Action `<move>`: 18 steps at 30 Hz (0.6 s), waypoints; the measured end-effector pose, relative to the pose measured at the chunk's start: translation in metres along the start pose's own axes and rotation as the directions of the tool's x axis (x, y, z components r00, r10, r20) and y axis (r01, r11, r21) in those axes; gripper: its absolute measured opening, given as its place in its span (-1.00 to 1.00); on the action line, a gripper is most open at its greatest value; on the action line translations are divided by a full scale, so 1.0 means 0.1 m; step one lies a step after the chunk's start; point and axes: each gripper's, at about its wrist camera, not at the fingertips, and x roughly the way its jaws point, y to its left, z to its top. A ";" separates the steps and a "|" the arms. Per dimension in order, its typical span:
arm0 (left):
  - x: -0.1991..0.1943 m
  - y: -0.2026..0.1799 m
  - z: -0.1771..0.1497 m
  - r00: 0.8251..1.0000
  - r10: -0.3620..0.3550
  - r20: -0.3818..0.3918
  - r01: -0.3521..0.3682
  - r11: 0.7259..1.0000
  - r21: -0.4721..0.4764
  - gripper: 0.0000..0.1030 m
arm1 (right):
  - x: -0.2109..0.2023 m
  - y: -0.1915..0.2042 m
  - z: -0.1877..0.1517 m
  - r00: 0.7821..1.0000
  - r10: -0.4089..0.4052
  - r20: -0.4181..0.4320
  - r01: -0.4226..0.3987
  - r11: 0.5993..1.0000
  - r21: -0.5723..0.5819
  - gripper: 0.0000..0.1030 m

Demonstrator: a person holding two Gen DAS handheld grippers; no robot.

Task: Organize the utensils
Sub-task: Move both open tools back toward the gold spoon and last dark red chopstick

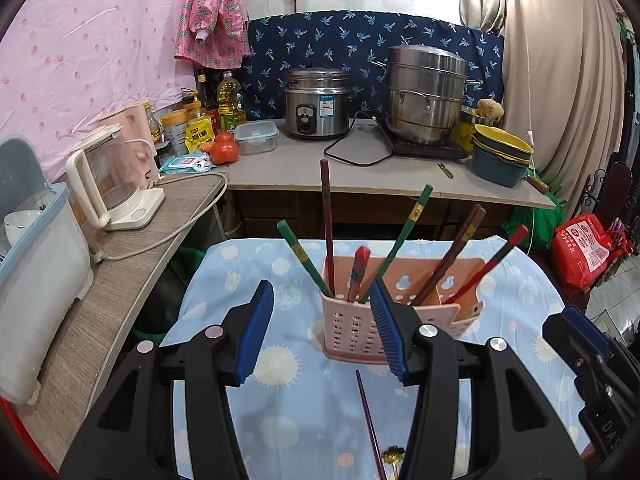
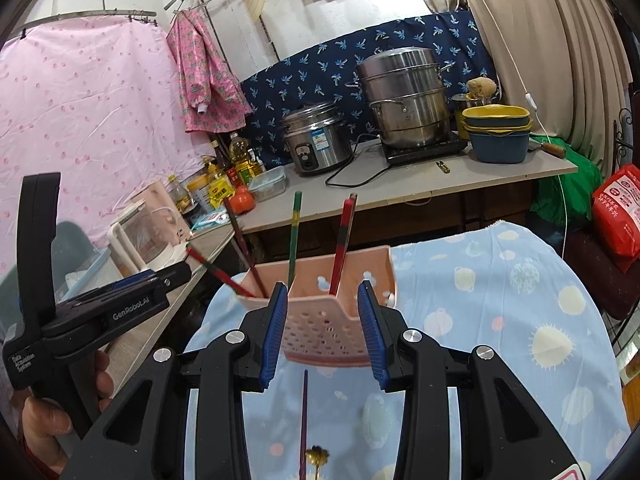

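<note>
Blue-clothed surface (image 1: 248,432) carried pink utensil holder (image 1: 352,328) with chopsticks upright inside. Both claws angled downward toward it, left claw (image 1: 322,330) and right claw (image 2: 323,330) part open, empty. Loose chopstick (image 2: 304,420) lay just before holder.

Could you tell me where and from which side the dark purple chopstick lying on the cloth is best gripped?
Grip the chopstick on its thin shaft, near the end toward the pink holder, coming from above with the fingers across it. It lies flat on the tablecloth, and a gold utensil crowds its near end.
</note>
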 end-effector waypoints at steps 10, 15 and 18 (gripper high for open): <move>-0.12 0.02 -0.50 0.998 0.001 -0.060 -0.001 1.000 0.003 -0.02 | -0.21 0.15 -0.59 0.995 -0.016 -0.097 0.008 0.997 -0.082 -0.29; -0.10 0.04 -0.90 0.992 0.003 -0.129 -0.004 1.000 -0.006 -0.02 | -0.24 0.13 -1.03 0.981 -0.035 -0.191 0.015 0.994 -0.105 -0.29; -0.06 0.04 -1.18 0.983 0.003 -0.182 -0.005 1.000 -0.012 -0.02 | -0.23 0.13 -1.30 0.967 -0.046 -0.249 0.017 0.993 -0.118 -0.29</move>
